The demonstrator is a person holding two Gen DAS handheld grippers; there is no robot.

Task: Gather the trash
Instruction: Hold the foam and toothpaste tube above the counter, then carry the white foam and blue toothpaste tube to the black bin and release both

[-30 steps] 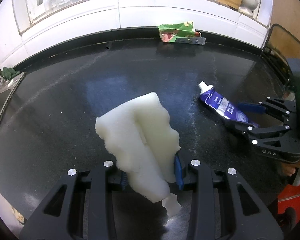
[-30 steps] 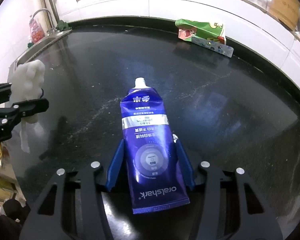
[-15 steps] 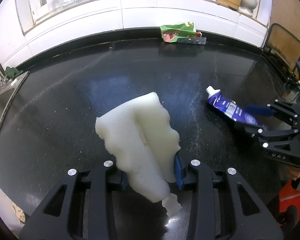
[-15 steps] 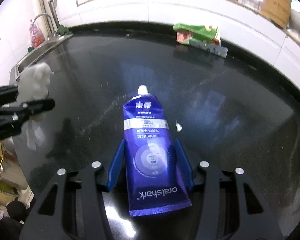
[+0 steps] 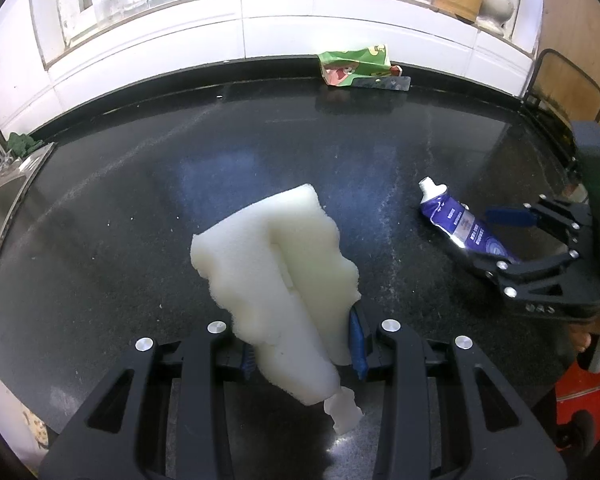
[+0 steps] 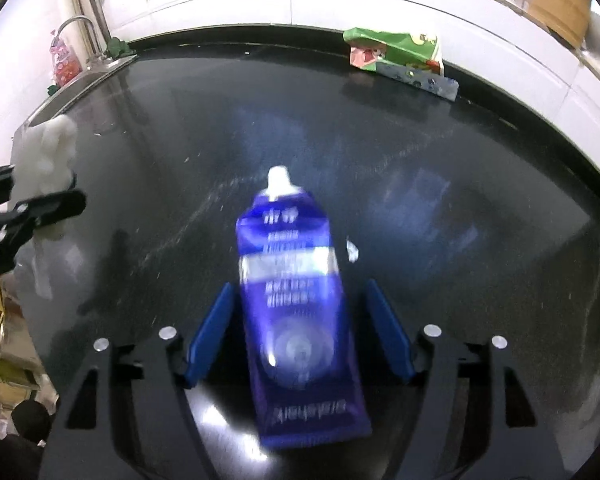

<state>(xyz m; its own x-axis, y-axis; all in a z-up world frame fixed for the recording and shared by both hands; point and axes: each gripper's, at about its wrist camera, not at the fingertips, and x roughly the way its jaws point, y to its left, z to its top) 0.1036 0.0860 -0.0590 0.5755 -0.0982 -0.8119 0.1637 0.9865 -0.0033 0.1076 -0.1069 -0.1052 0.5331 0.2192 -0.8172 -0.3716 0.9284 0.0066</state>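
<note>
My left gripper (image 5: 302, 344) is shut on a torn white foam block (image 5: 276, 272) and holds it over the black counter (image 5: 120, 208). The foam also shows at the left of the right wrist view (image 6: 48, 152). A blue toothpaste tube (image 6: 296, 300) with a white cap lies between the blue pads of my right gripper (image 6: 298, 340), which stand apart from its sides; the tube looks blurred. The tube (image 5: 460, 228) and the right gripper (image 5: 500, 236) show at the right of the left wrist view. A green snack wrapper (image 5: 356, 65) lies at the counter's back edge.
A steel sink (image 5: 4, 200) with a tap (image 6: 80, 28) sits at the counter's left end. A white tiled wall (image 5: 220, 40) runs behind, with jars on a ledge. A black wire rack (image 5: 560, 92) stands at the right. A flat blue packet (image 6: 424, 80) lies by the wrapper.
The right gripper's pads have spread apart from the toothpaste tube, which now looks blurred. The left gripper still holds the foam.
</note>
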